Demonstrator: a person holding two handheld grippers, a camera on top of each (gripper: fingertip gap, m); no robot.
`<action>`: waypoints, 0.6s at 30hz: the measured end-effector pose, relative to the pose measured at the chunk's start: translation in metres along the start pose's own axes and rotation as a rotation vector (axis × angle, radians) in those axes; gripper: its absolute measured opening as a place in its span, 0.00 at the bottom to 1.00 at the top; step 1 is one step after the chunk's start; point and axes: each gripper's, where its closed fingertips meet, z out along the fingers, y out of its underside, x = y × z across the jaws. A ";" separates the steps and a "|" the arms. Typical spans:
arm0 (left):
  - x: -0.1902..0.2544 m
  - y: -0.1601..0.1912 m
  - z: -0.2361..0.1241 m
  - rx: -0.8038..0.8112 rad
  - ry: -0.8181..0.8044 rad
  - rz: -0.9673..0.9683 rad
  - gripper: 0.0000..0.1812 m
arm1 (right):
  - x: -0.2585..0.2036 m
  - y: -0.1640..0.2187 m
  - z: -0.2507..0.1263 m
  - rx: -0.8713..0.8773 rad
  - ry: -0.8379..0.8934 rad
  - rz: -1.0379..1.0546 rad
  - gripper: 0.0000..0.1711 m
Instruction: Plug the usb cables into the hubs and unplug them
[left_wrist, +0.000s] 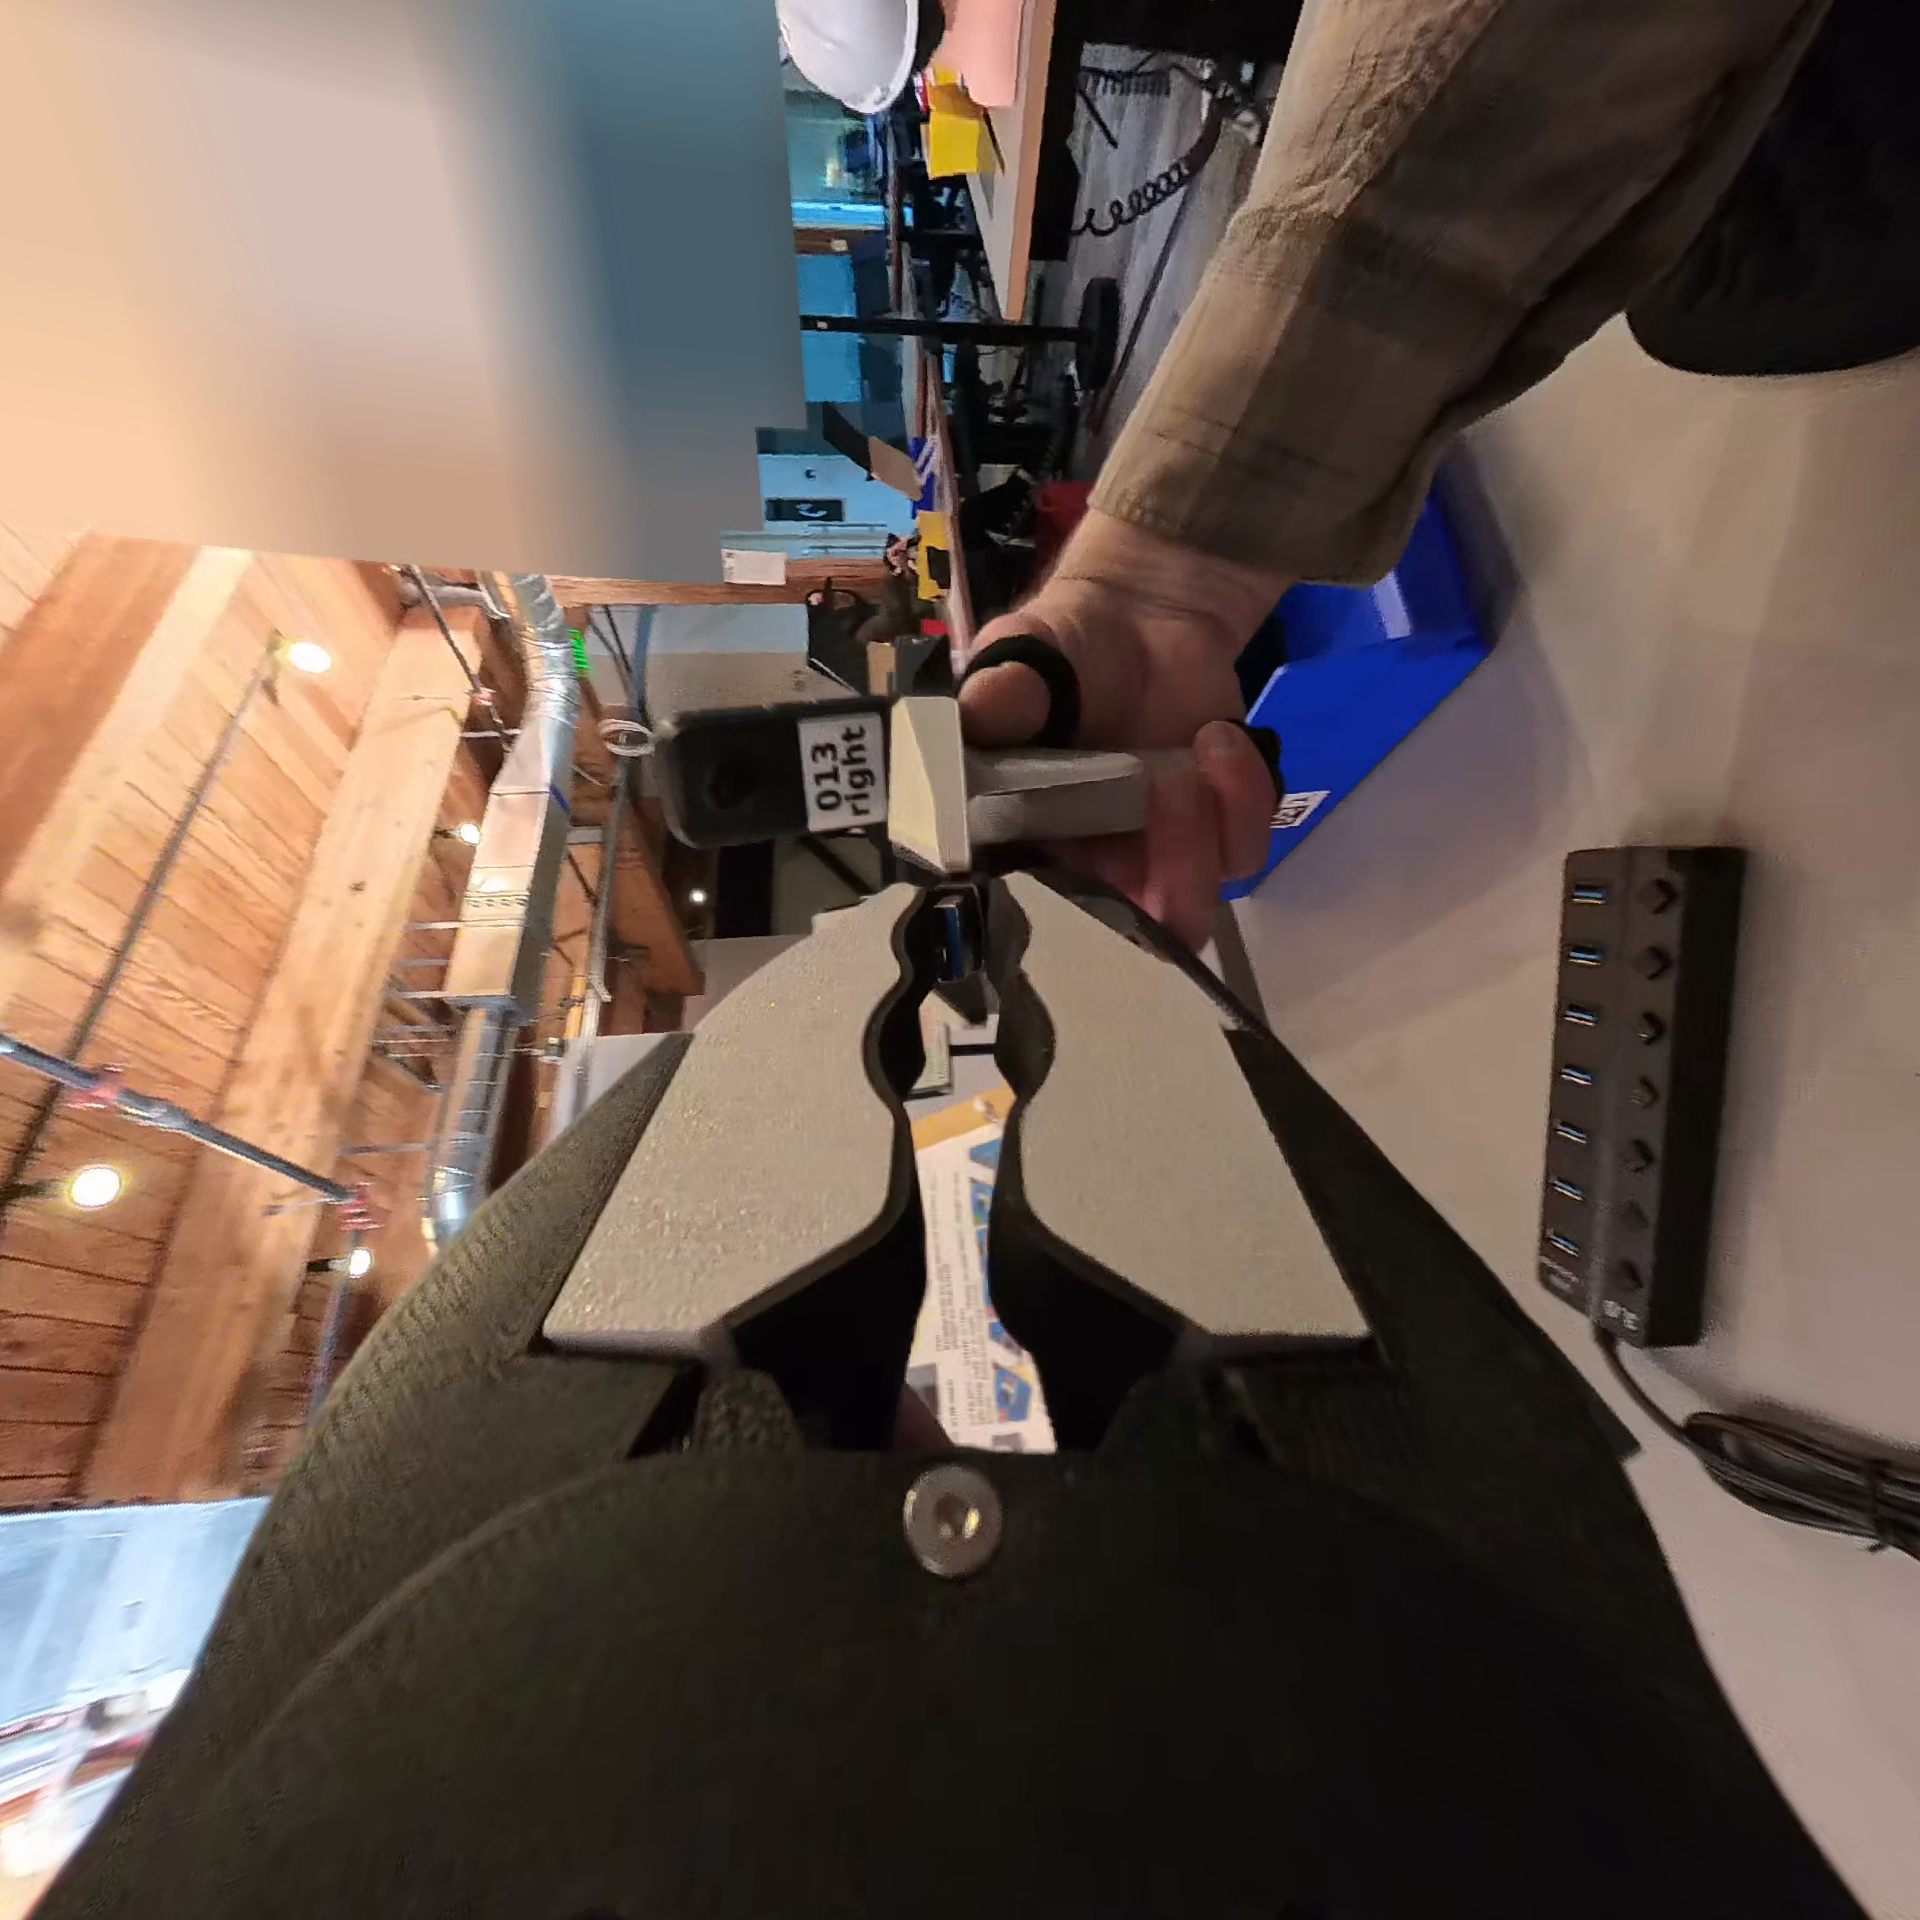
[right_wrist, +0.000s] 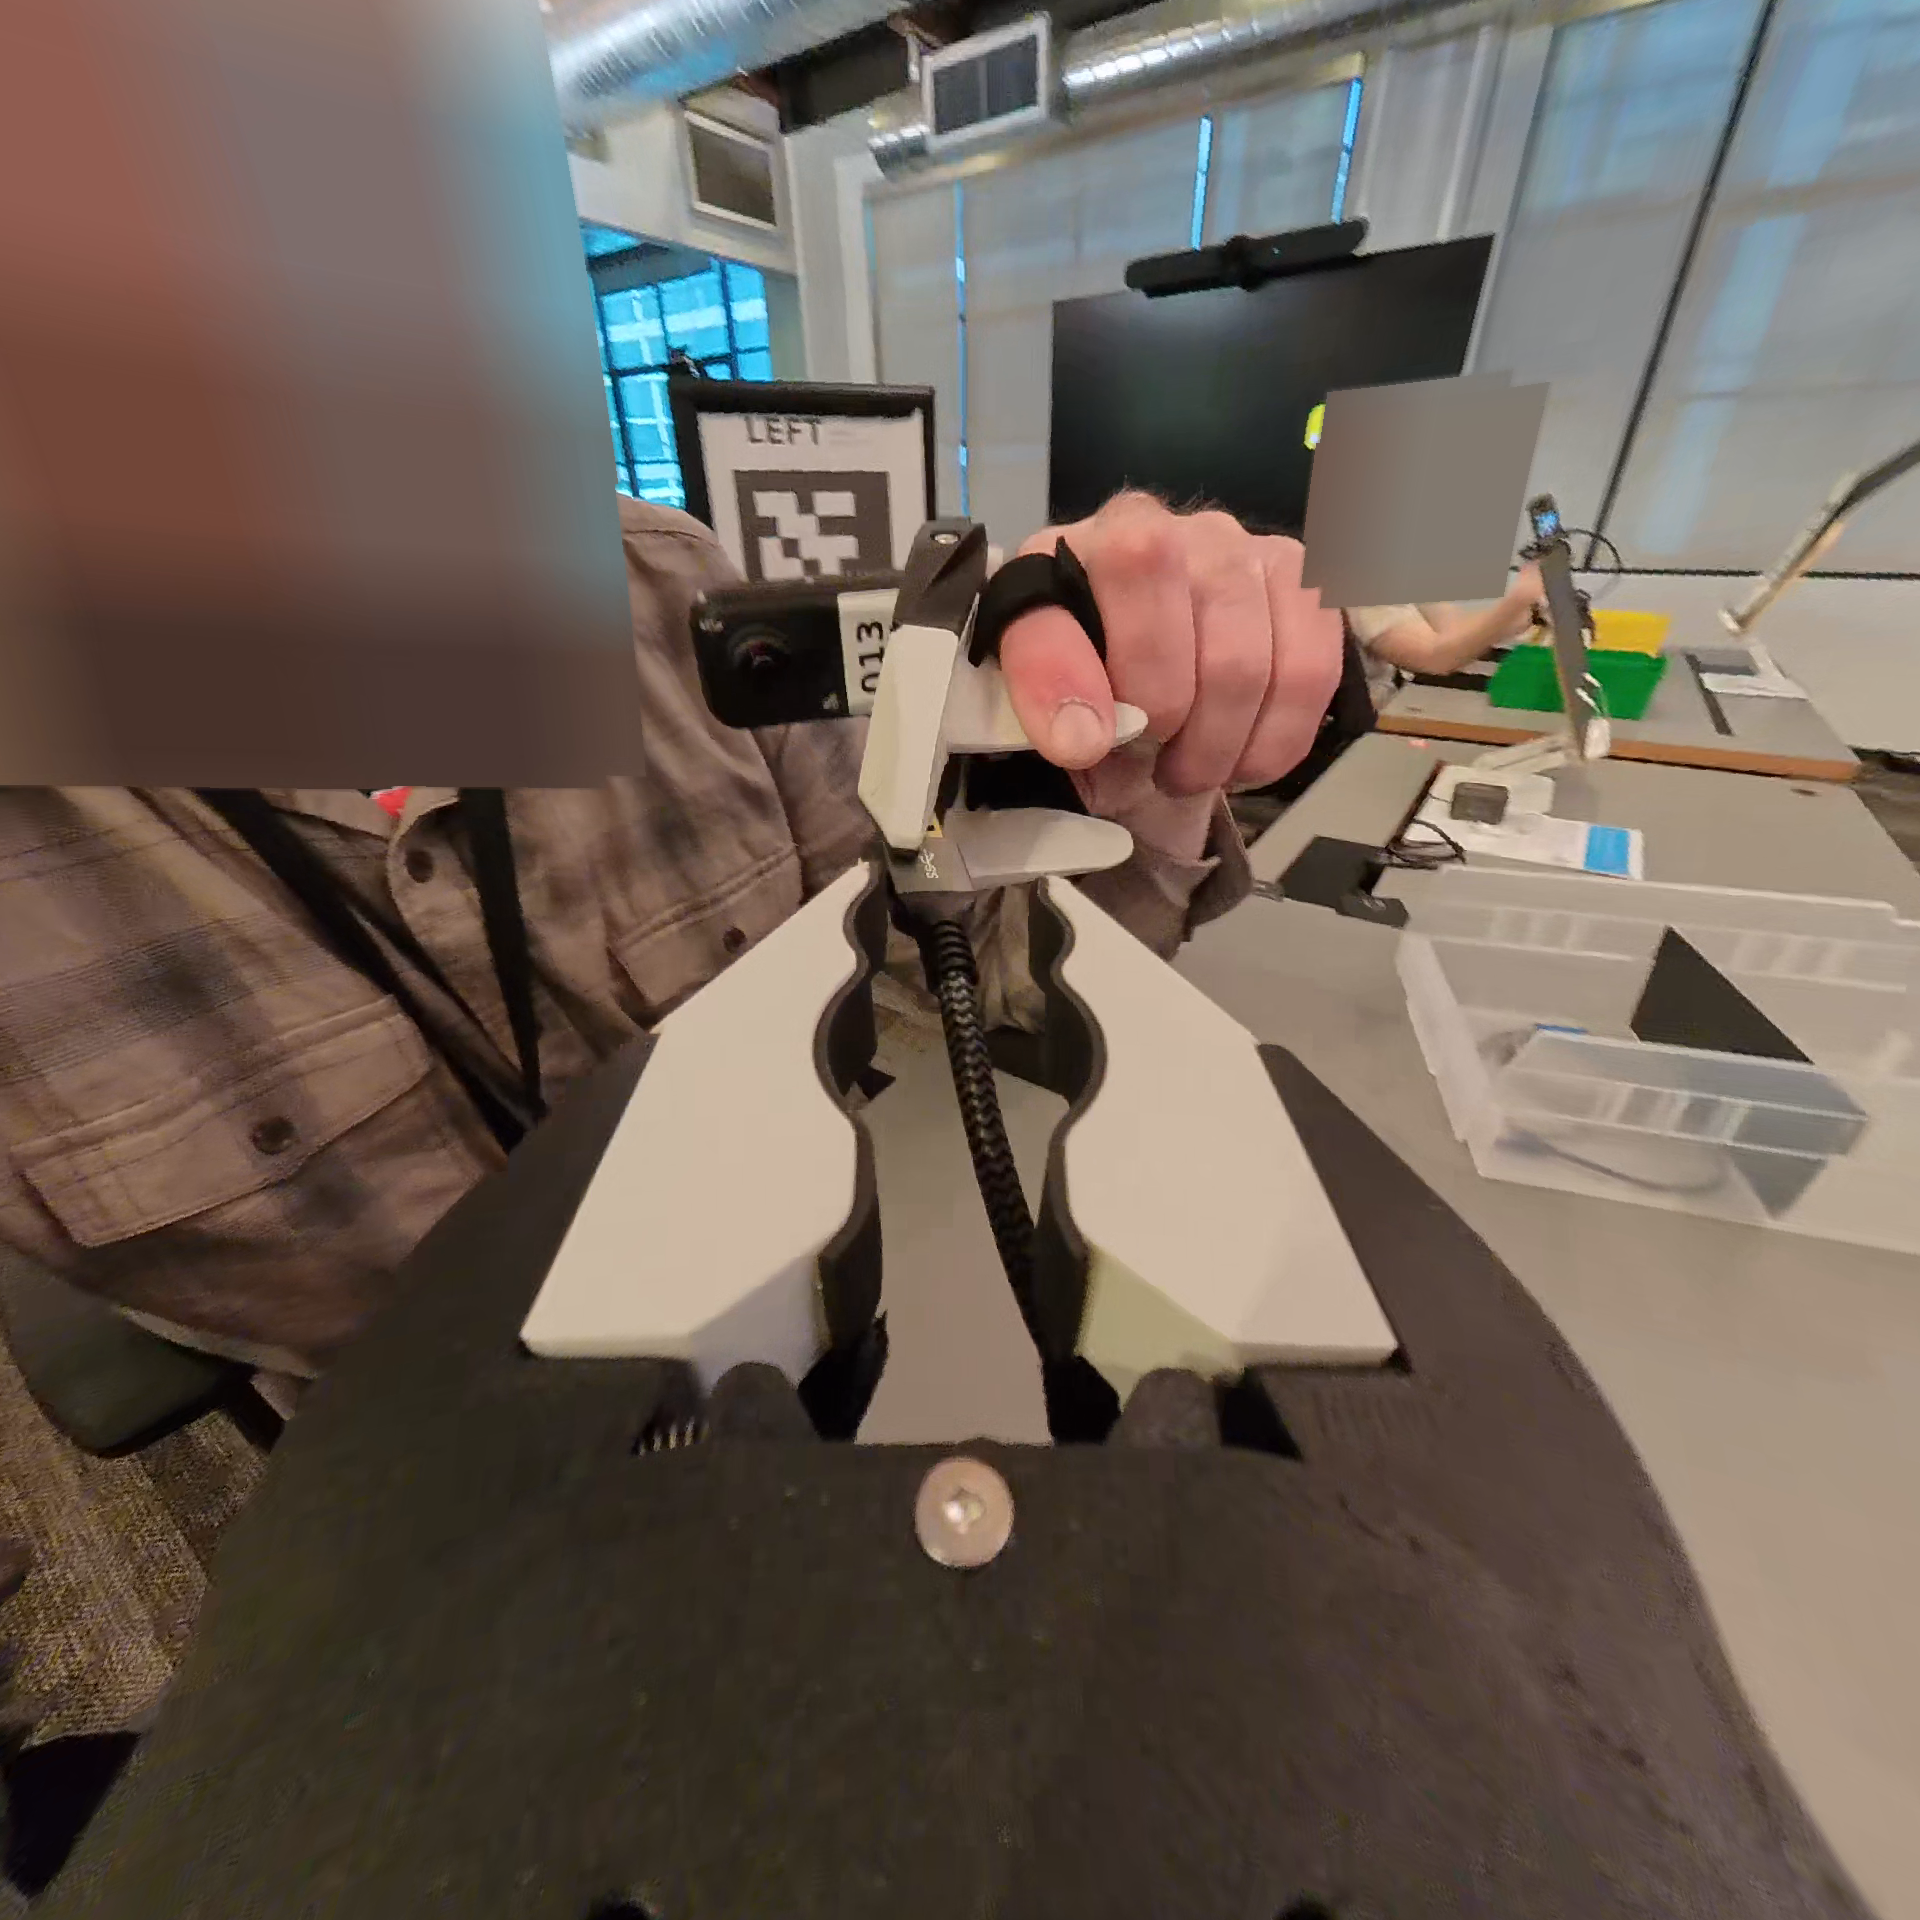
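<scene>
USB plug (left_wrist: 954, 940) sits pinched at the tip of my left claw (left_wrist: 951, 909), blue tongue toward its camera. My right claw (right_wrist: 961, 894) is spread, the braided cable (right_wrist: 977, 1081) running loose between its fingers. A printed white sticker (left_wrist: 842, 774) marks its camera. The black hub (left_wrist: 1642, 1091) lies on the table (left_wrist: 1766, 727), apart.

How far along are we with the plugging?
Done: nothing visible, every hub port looks empty. In hand: the left gripper pinches the plug, with its cable running between the right gripper's open jaws. Left: insert it into the hub, then unplug.
</scene>
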 end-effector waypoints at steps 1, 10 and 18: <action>-0.002 -0.002 0.000 -0.006 -0.015 0.023 0.05 | -0.001 0.001 0.002 -0.006 -0.009 0.007 0.16; -0.016 -0.009 0.002 -0.015 -0.153 0.129 0.05 | -0.014 -0.011 0.007 0.120 -0.125 0.027 0.14; -0.018 -0.006 0.006 -0.010 -0.179 0.129 0.05 | -0.015 -0.013 0.005 0.128 -0.132 -0.006 0.08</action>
